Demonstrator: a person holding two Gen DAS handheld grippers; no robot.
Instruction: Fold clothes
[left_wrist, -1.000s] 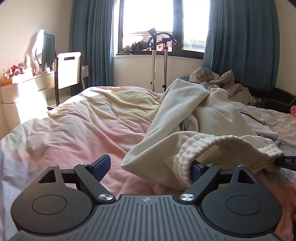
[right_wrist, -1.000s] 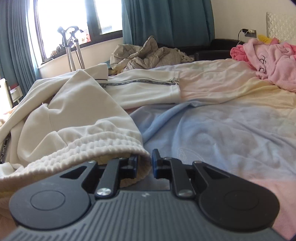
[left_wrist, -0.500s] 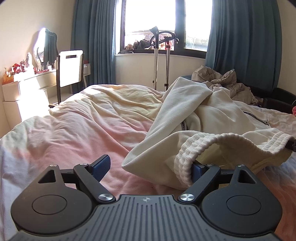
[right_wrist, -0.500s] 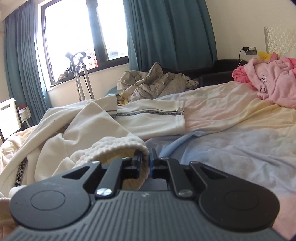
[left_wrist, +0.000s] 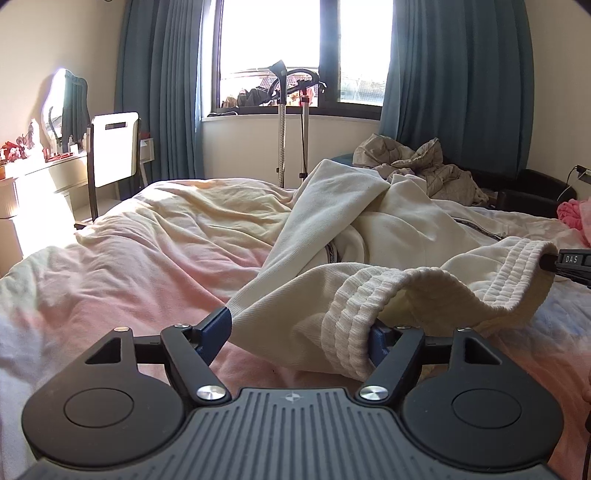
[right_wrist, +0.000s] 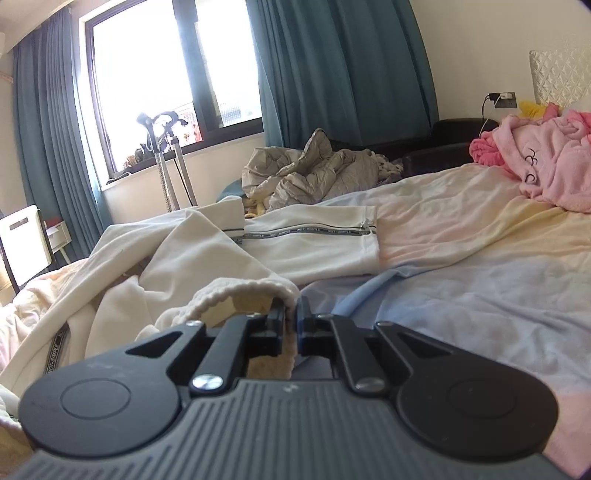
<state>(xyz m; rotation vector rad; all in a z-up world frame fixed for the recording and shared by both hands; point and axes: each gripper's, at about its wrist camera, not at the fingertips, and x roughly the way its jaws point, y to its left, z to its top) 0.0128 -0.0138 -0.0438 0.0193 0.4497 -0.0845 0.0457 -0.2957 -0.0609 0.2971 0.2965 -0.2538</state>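
A cream zip-up jacket (left_wrist: 391, 225) lies crumpled on the bed (left_wrist: 140, 258). Its ribbed hem (left_wrist: 354, 302) is lifted off the sheet and stretched between the two grippers. My left gripper (left_wrist: 299, 325) stands wide open, with one end of the hem draped over its right finger and the fabric edge touching its left pad. My right gripper (right_wrist: 291, 317) is shut on the other end of the ribbed hem (right_wrist: 251, 288); its tip also shows in the left wrist view (left_wrist: 569, 258). The jacket's zipper (right_wrist: 303, 230) lies flat further back.
A pink fleece garment (right_wrist: 546, 162) lies at the bed's right. A grey quilted heap (right_wrist: 314, 173) sits beyond the bed by the teal curtains. A white chair (left_wrist: 114, 147) and dresser stand at the left. A garment steamer pole (left_wrist: 282, 122) stands by the window.
Both grippers have risen, lifting the ribbed hem off the bed. The right gripper has closed fully on its end. The hem now hangs stretched between them.
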